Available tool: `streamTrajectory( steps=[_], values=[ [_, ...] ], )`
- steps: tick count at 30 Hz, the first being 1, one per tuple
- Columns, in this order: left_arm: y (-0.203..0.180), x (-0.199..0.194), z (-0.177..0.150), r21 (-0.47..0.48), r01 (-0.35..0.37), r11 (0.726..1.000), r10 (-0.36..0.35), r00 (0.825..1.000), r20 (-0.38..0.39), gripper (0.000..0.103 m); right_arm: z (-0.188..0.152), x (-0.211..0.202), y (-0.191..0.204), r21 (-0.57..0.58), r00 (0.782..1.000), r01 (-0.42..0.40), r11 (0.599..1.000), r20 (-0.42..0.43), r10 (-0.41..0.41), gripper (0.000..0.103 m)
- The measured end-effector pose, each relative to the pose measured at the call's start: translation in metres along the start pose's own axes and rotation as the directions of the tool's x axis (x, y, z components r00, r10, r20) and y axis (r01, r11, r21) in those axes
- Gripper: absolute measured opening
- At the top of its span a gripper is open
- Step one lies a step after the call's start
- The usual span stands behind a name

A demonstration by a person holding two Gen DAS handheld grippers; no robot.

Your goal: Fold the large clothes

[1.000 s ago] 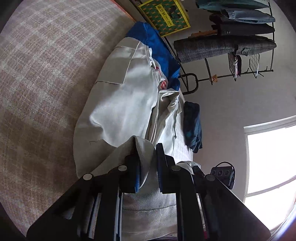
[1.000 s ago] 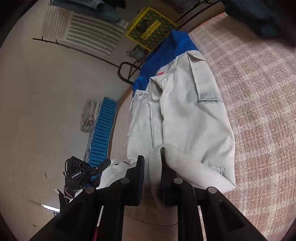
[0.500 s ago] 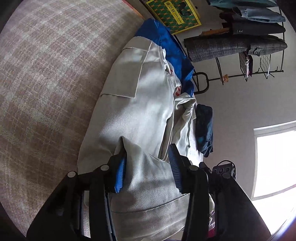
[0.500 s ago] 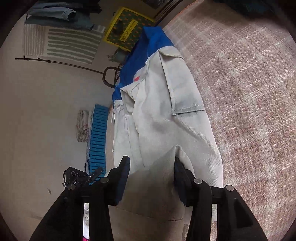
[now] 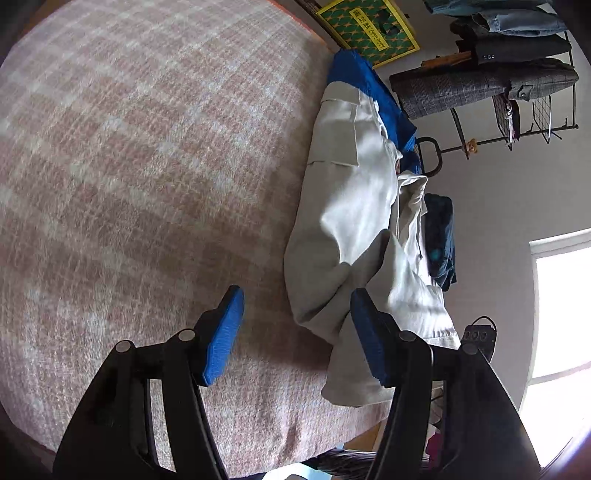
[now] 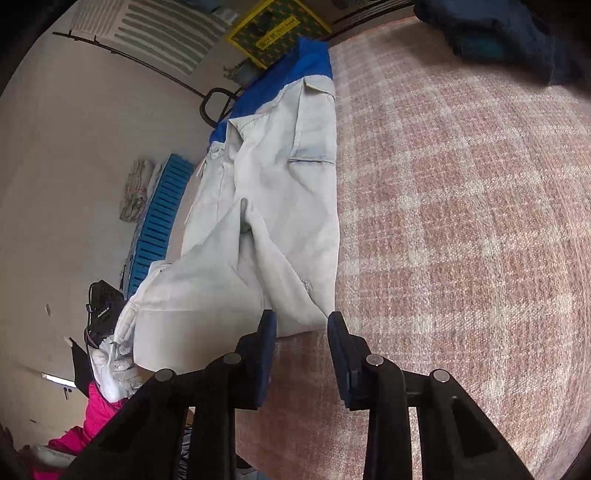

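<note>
A pale grey jacket (image 5: 354,206) with a blue part at its far end lies folded lengthwise on the pink plaid blanket (image 5: 147,184). My left gripper (image 5: 295,325) hovers at its near end, jaws opening. The cloth's near fold shows between the blue pads (image 5: 225,332), but neither presses on it. In the right wrist view the same jacket (image 6: 280,206) lies ahead and to the left. My right gripper (image 6: 301,321) sits just short of its near corner, jaws closing, with only blanket (image 6: 461,221) between them.
A clothes rack (image 5: 480,85) with hung garments and a yellow-green box (image 5: 365,29) stand beyond the bed. A dark blue garment (image 5: 439,240) lies past the jacket. A blue slatted crate (image 6: 159,218), a black device (image 6: 101,314) and pink cloth (image 6: 99,417) are beside the bed.
Both grippers were shut on a raised fold of the jacket, then let go and drew back. The fold now lies flat on the rest of the jacket.
</note>
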State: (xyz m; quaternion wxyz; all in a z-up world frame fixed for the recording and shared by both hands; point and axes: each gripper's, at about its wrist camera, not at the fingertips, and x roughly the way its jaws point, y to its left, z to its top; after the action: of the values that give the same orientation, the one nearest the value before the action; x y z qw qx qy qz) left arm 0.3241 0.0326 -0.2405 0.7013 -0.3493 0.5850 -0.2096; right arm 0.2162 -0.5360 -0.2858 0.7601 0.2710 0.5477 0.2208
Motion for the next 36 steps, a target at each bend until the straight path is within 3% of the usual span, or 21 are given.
streamTrajectory(
  steps=[3, 6, 7, 10, 13, 15, 18, 20, 23, 27, 29, 31, 33, 36],
  values=[
    [-0.006, 0.015, -0.032, 0.037, 0.023, 0.999, -0.019, 0.995, -0.098, 0.057, -0.014, 0.027, 0.011, -0.059, 0.994, -0.021, 0.998, -0.110, 0.014, 0.029],
    [-0.025, 0.026, -0.050, 0.066, 0.127, 0.990, -0.114, 0.977, -0.178, 0.049, -0.021, 0.040, 0.033, -0.132, 0.982, -0.089, 0.987, -0.176, 0.064, 0.029],
    [-0.033, 0.026, -0.052, 0.071, 0.162, 0.984, -0.147, 0.972, -0.186, 0.049, -0.021, 0.040, 0.038, -0.138, 0.979, -0.123, 0.983, -0.179, 0.097, 0.029],
    [-0.055, 0.027, -0.048, 0.131, 0.165, 0.978, -0.142, 0.975, -0.169, 0.049, -0.017, 0.032, 0.043, -0.089, 0.959, -0.256, 0.963, -0.149, 0.241, 0.028],
    [-0.061, 0.030, -0.036, 0.094, 0.186, 0.978, -0.170, 0.973, -0.158, 0.049, -0.007, 0.020, 0.037, -0.007, 0.923, -0.379, 0.925, -0.066, 0.378, 0.029],
    [-0.068, 0.023, -0.024, 0.089, 0.195, 0.977, -0.185, 0.976, -0.114, 0.049, 0.005, 0.012, 0.030, 0.040, 0.901, -0.433, 0.901, 0.008, 0.433, 0.029],
    [-0.089, -0.021, -0.008, 0.140, 0.253, 0.957, -0.261, 0.964, 0.042, 0.049, 0.026, 0.005, 0.028, 0.063, 0.882, -0.467, 0.882, 0.104, 0.459, 0.029],
    [-0.101, -0.053, -0.004, 0.208, 0.222, 0.953, -0.256, 0.955, 0.153, 0.049, 0.039, 0.004, 0.031, 0.067, 0.877, -0.471, 0.880, 0.149, 0.458, 0.030],
    [-0.100, -0.074, -0.001, 0.247, 0.124, 0.961, -0.182, 0.957, 0.225, 0.049, 0.046, -0.003, 0.038, 0.044, 0.891, -0.431, 0.901, 0.180, 0.418, 0.031],
    [-0.071, -0.053, -0.015, 0.247, 0.009, 0.969, -0.038, 0.992, 0.117, 0.049, 0.043, -0.013, 0.039, -0.008, 0.953, -0.274, 0.962, 0.134, 0.272, 0.031],
    [-0.053, -0.023, -0.026, 0.206, 0.018, 0.978, -0.019, 1.000, 0.002, 0.049, 0.037, -0.012, 0.030, -0.003, 0.958, -0.263, 0.965, 0.112, 0.262, 0.031],
    [-0.045, 0.001, -0.035, 0.186, 0.022, 0.982, -0.006, 0.996, -0.088, 0.049, 0.029, -0.012, 0.024, -0.002, 0.969, -0.228, 0.974, 0.091, 0.228, 0.031],
    [-0.050, 0.018, -0.041, 0.220, 0.024, 0.975, 0.007, 0.991, -0.137, 0.049, 0.023, -0.011, 0.023, -0.046, 0.985, -0.159, 0.986, 0.053, 0.161, 0.031],
    [-0.062, 0.033, -0.044, 0.251, 0.054, 0.966, -0.011, 0.985, -0.171, 0.049, 0.010, -0.004, 0.036, -0.140, 0.992, -0.128, 0.982, -0.020, 0.127, 0.031]
  ],
)
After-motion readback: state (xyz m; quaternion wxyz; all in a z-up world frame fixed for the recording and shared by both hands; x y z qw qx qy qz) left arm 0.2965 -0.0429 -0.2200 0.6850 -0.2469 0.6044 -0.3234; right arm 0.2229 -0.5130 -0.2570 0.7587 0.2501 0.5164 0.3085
